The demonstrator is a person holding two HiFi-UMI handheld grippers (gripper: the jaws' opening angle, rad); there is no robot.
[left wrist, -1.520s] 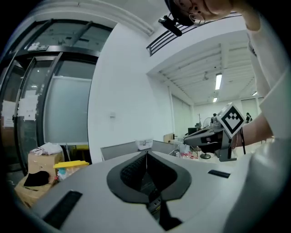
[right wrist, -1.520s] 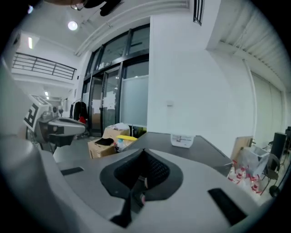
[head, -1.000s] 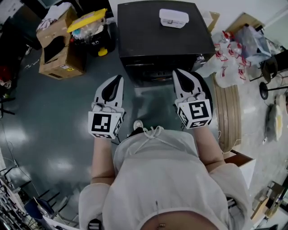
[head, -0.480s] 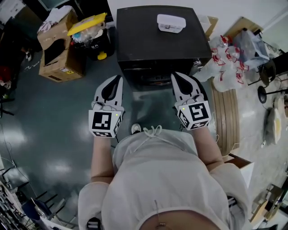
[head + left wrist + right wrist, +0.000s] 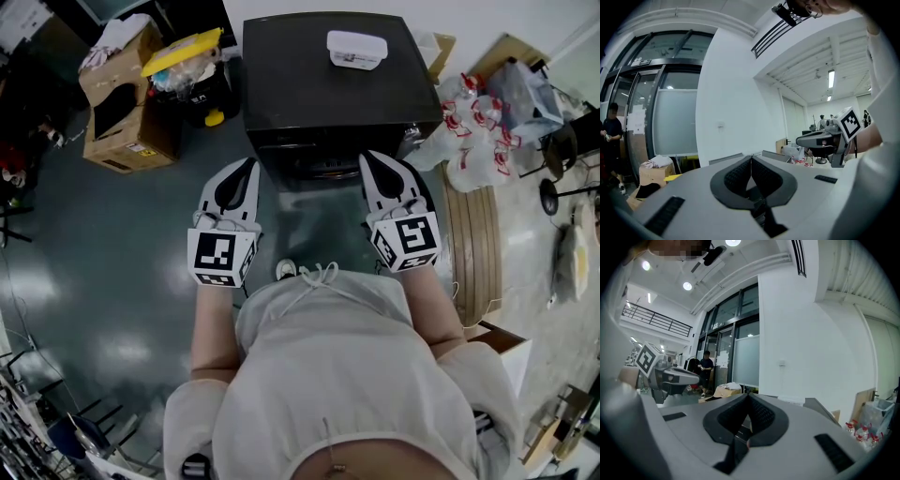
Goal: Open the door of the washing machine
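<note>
A black washing machine stands on the floor straight ahead of me in the head view. Its front is seen steeply from above, so the door itself is hard to make out. My left gripper is shut and empty, its tip just off the machine's front left corner. My right gripper is likewise shut and empty at the front right corner. Neither touches the machine. In the left gripper view the left gripper's jaws meet, and the right gripper shows beside it. The right gripper's jaws are pressed together in its own view.
A white box lies on the machine's top. Cardboard boxes and a yellow-lidded bin stand to the left. Plastic bags of bottles and a round wooden slab are to the right. A person stands far off by glass doors.
</note>
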